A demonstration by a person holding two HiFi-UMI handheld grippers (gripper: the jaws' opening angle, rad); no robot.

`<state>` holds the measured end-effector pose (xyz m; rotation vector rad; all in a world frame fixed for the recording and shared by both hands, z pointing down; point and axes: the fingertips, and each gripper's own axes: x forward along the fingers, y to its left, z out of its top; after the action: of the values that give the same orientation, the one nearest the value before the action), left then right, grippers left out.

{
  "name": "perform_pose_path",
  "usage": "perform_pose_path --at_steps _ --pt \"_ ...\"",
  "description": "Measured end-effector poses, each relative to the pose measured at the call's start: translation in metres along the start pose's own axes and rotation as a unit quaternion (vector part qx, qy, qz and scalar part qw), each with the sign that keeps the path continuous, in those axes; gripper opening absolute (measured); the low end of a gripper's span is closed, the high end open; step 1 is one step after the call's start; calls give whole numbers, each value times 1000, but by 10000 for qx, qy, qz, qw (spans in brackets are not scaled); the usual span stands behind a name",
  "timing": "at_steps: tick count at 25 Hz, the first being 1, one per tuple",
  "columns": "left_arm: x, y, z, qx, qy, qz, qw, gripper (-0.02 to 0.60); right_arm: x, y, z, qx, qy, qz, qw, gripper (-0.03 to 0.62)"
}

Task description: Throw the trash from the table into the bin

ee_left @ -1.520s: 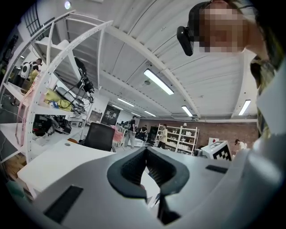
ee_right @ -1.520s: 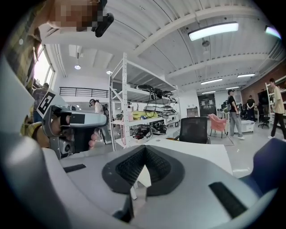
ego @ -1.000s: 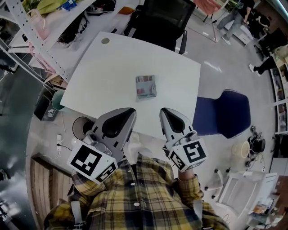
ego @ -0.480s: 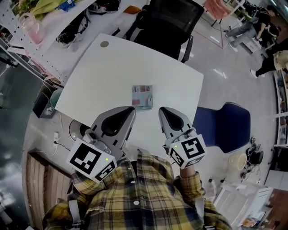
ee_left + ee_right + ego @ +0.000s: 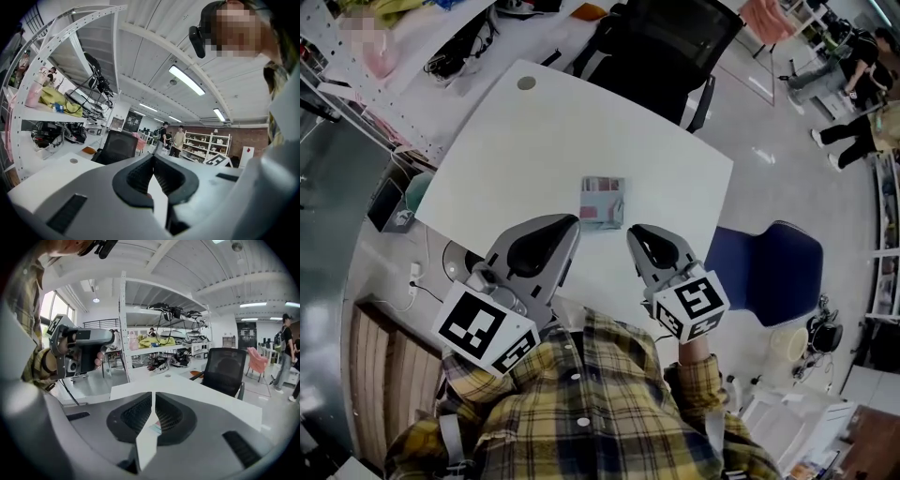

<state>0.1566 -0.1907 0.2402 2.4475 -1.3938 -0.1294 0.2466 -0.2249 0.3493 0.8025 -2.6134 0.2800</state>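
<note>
The trash is a small flat packet with pink and grey print, lying near the front edge of the white table. In the head view both grippers hover just short of it. My left gripper is at its lower left and my right gripper at its lower right. Neither touches it. In the left gripper view the left gripper has its jaws shut on nothing. The right gripper is shut too, and a bit of the packet shows through the gap below its tips.
A black office chair stands at the table's far side and a blue chair at its right. A round open container sits on the floor under the table's left corner, with a teal tub beside it. Cluttered shelves line the left.
Both grippers have moved forward over the table's front edge, and the packet now lies closer to their tips. Both stayed shut.
</note>
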Motion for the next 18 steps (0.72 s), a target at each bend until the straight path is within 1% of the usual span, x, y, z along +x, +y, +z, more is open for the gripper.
perform_pose_path --at_steps 2,5,6,7,8,10,13,15,18 --pt "-3 4 -1 -26 24 64 10000 8 7 3 -6 51 118 251 9996 0" --pt "-9 15 -8 -82 125 204 9997 8 18 0 -17 -114 353 346 9987 3" --pt "-12 19 -11 -115 157 258 9995 8 22 0 -21 -135 434 389 9982 17" --pt "-14 24 -13 -154 179 311 9992 8 27 0 -24 -143 506 446 9976 55" --pt "-16 28 -15 -190 194 361 9990 8 31 0 -27 -157 568 498 9970 74" --pt "-20 36 -17 -253 223 451 9984 8 40 -1 -33 -187 650 568 9961 75" --pt "-24 46 -22 -344 280 562 9974 8 50 0 -45 -270 804 663 9942 115" --pt "-27 52 -25 -406 324 642 9966 8 57 1 -58 -522 1016 761 9905 131" --pt "-34 60 -32 -507 389 765 9950 8 68 6 -83 -842 1461 1057 9800 154"
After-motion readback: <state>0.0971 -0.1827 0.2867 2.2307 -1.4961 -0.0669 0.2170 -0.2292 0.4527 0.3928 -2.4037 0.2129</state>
